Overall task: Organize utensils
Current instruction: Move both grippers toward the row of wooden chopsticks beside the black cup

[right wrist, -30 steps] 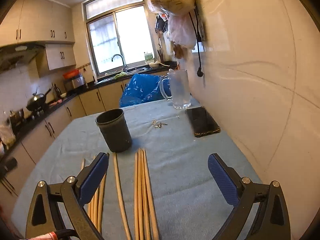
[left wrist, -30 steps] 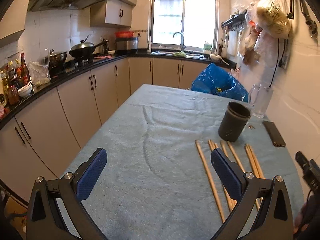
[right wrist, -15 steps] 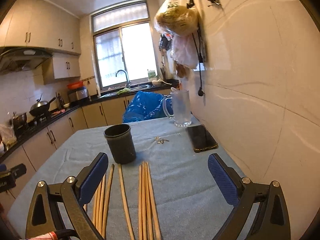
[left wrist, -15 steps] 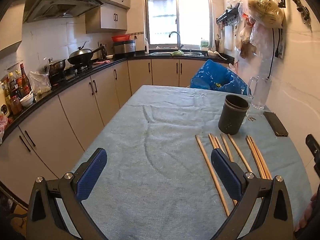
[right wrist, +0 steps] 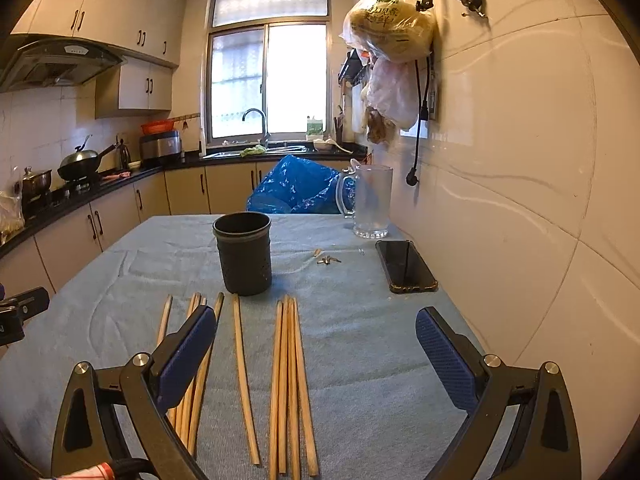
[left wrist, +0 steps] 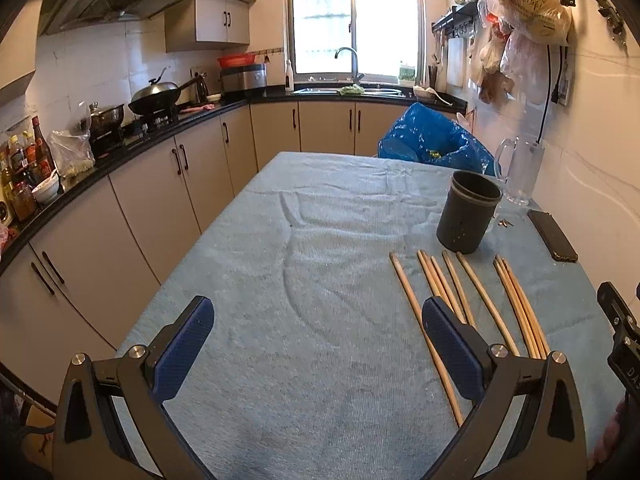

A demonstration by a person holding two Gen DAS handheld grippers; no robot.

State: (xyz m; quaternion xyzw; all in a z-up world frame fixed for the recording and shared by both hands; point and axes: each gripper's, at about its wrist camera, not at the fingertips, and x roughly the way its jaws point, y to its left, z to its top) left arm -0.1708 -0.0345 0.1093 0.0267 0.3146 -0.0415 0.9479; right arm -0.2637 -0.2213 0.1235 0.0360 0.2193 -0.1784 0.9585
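Note:
Several wooden chopsticks (left wrist: 452,292) (right wrist: 289,376) lie side by side on the blue-grey tablecloth (left wrist: 312,264), their tips pointing at a dark round utensil holder (left wrist: 467,210) (right wrist: 243,253) that stands upright and looks empty. My left gripper (left wrist: 318,350) hovers open above the cloth, left of the chopsticks, its right finger over the leftmost ones. My right gripper (right wrist: 316,356) is open over the near ends of the chopsticks, holding nothing. Part of the other gripper shows at each view's edge.
A black phone (right wrist: 405,266) and small keys (right wrist: 328,259) lie right of the holder. A glass mug (right wrist: 370,201) stands by the tiled wall (right wrist: 520,200). A blue plastic bag (left wrist: 432,140) sits beyond the table's far end. Kitchen cabinets (left wrist: 152,200) run along the left.
Both views have tilted up and drawn back slightly, so the holder and chopsticks sit a little farther off. Both grippers stay open; nothing on the table has moved.

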